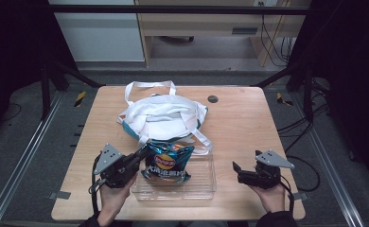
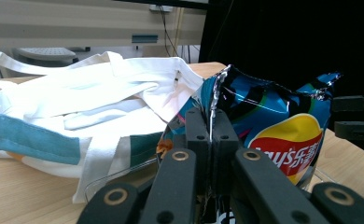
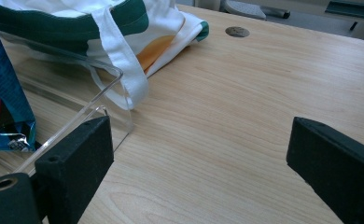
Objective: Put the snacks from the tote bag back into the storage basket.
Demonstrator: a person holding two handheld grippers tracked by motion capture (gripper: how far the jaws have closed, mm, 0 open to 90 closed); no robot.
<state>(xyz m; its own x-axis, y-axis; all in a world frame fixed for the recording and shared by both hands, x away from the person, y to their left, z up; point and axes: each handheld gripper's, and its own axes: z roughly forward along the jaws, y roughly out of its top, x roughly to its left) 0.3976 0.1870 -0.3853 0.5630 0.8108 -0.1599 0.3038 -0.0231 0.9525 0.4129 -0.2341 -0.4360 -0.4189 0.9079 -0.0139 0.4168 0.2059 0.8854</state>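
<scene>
A blue chip bag (image 1: 166,163) sits in a clear plastic box (image 1: 206,187) near the front of the wooden table (image 1: 249,123), at about 6 o'clock on the tabletop. The bag is shiny and crinkly. It has a red and yellow round logo with white letters on it. Its top edge is silver and looks torn or wavy. In the left gripper view the bag (image 2: 283,130) stands up tall, with the logo facing the camera.

The left gripper (image 1: 137,158) is at 9 o'clock from the bag. Its two black jaws are squeezed tight on the bag's thin side edge. In the left gripper view the left gripper (image 2: 211,135) has the silver edge pinched right between the jaws. A hand (image 1: 112,198) holds it from below.

The right gripper (image 1: 237,171) is at 3 o'clock from the box, a little apart from it. Its jaws are spread wide with nothing in them. In the right gripper view the right gripper (image 3: 199,158) has bare table between the jaws.

A white cloth bag (image 1: 161,118) with green trim lies flat at 12 o'clock from the box. One of its straps hangs over the box's back rim. A small dark round hole (image 1: 213,99) is in the table at 1 o'clock from the cloth bag.
</scene>
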